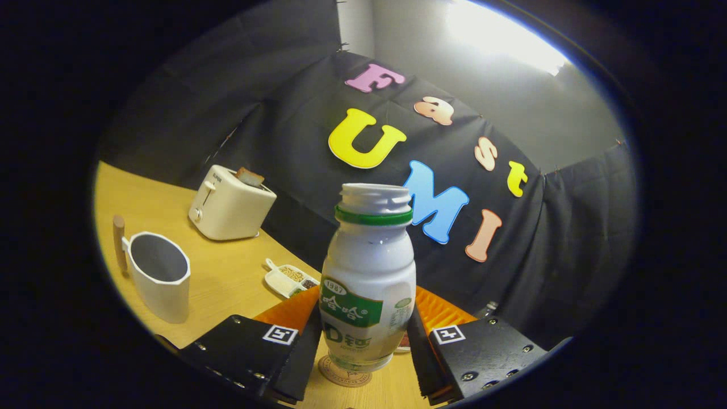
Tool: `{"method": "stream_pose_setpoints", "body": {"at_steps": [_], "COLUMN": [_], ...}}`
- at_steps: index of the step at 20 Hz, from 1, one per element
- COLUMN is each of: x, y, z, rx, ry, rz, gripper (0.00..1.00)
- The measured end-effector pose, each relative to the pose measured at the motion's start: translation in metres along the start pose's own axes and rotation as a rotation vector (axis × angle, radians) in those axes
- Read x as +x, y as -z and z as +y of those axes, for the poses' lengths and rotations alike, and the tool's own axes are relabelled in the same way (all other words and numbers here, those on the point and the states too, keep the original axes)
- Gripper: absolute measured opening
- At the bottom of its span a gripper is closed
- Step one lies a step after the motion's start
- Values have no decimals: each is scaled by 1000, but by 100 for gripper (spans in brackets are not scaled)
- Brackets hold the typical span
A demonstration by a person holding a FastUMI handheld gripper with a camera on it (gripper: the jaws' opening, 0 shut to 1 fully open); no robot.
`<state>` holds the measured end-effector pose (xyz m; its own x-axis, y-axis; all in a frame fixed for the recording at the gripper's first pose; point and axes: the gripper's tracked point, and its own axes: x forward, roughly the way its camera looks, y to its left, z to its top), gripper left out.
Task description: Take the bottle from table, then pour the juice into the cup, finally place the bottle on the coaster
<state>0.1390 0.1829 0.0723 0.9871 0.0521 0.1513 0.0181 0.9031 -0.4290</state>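
Observation:
A white juice bottle (368, 284) with a green label and green neck ring, cap off, stands upright between my fingers. My gripper (363, 335) is shut on the bottle, with a finger pressing each side of its lower body. The bottle's base sits over a round brown coaster (341, 376) on the wooden table; I cannot tell whether it touches it. The white cup (159, 275) with a wooden handle stands well off to the left of the fingers, its inside looking grey.
A cream toaster (230, 209) with a slice of bread in it stands beyond the cup by the cloth wall. A small white divided dish (289, 278) of grains lies just left of the bottle. The table (227, 284) ends at the wall behind.

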Motion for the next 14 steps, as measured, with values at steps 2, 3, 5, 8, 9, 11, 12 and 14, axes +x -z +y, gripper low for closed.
{"method": "stream_pose_setpoints", "body": {"at_steps": [2, 3, 5, 8, 9, 11, 12, 14], "x": [-2, 0, 5, 12, 15, 19, 21, 25], "y": [3, 4, 9, 12, 14, 17, 18, 24], "z": [-13, -18, -26, -34, -36, -40, -42, -45], "rx": [94, 141, 221, 303, 325, 348, 357, 371], "ry": [-18, -28, -44, -78, -87, -94, -96, -102], "rz": [4, 7, 18, 39, 47, 62, 68, 93], "gripper": [71, 71, 71, 71, 71, 71, 71, 71]}}
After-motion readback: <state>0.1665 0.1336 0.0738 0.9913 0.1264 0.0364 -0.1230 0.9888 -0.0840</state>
